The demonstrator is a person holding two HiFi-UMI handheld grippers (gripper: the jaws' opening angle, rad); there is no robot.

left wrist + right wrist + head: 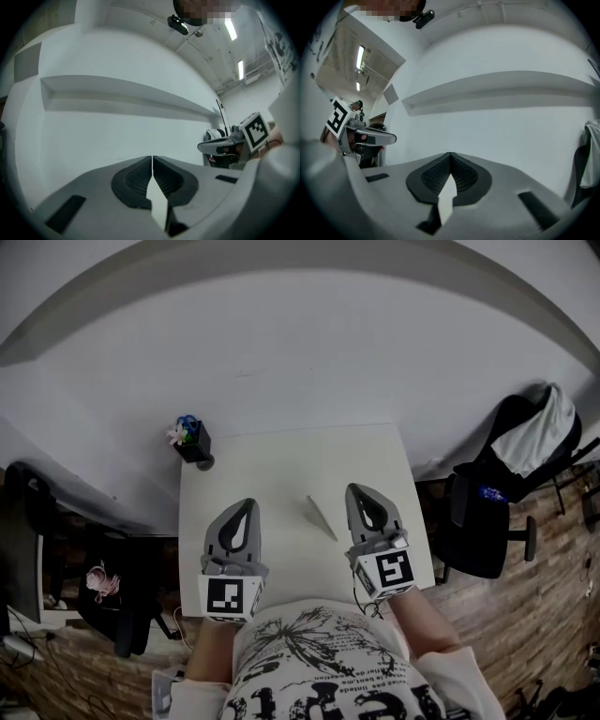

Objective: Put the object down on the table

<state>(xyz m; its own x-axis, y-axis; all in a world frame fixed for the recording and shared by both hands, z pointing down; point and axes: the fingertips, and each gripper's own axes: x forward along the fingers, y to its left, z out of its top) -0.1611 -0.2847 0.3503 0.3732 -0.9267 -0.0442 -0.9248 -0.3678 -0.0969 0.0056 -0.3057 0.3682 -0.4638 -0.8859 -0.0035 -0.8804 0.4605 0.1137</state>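
A white folded paper shape [321,517], like a paper plane, lies flat on the white table [281,460] between my two grippers, touched by neither. My left gripper [246,506] hovers to its left, jaws shut with nothing in them. My right gripper [362,492] hovers just to its right, also shut and empty. In the left gripper view the jaws [152,159] meet at the tips, and the right gripper [225,146] shows at the side. The right gripper view shows its jaws [450,154] closed together, with the left gripper [370,137] at the left. The paper is hidden in both gripper views.
A black pot with small flowers [193,441] stands at the table's back left corner. A black office chair draped with clothes [497,512] is to the right of the table. Dark furniture and cables [37,549] sit to the left. A white wall rises behind.
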